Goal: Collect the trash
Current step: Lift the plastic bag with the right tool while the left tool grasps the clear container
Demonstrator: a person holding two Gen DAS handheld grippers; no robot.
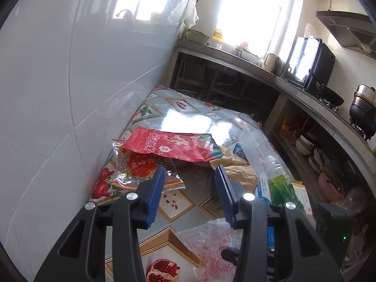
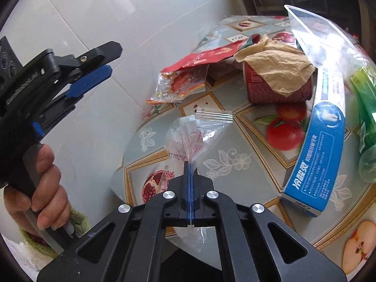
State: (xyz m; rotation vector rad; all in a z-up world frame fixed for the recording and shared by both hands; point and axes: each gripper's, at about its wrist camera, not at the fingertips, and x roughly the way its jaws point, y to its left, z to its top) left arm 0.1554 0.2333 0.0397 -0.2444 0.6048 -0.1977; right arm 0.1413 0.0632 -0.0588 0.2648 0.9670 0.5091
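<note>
My right gripper [image 2: 190, 164] is shut on a clear plastic wrapper [image 2: 196, 132] with red print, lifted above the table; the wrapper also shows in the left wrist view [image 1: 211, 242]. My left gripper [image 1: 190, 171] is open and empty above the table, and it shows at the left of the right wrist view [image 2: 103, 65]. Ahead of it lie a red snack bag [image 1: 169, 144] [image 2: 211, 55], a clear foil wrapper [image 1: 141, 169] [image 2: 175, 85], and crumpled brown paper [image 1: 237, 169] [image 2: 277, 68] on a red cup [image 2: 270, 91].
A blue toothpaste box [image 2: 315, 159], a green plastic bottle [image 2: 369, 110] [image 1: 279, 183] and a clear zip bag [image 2: 315, 33] lie at the right. The fruit-print tablecloth [image 2: 235, 127] covers a table against a white tiled wall [image 1: 70, 94]. A kitchen counter [image 1: 305, 94] runs behind.
</note>
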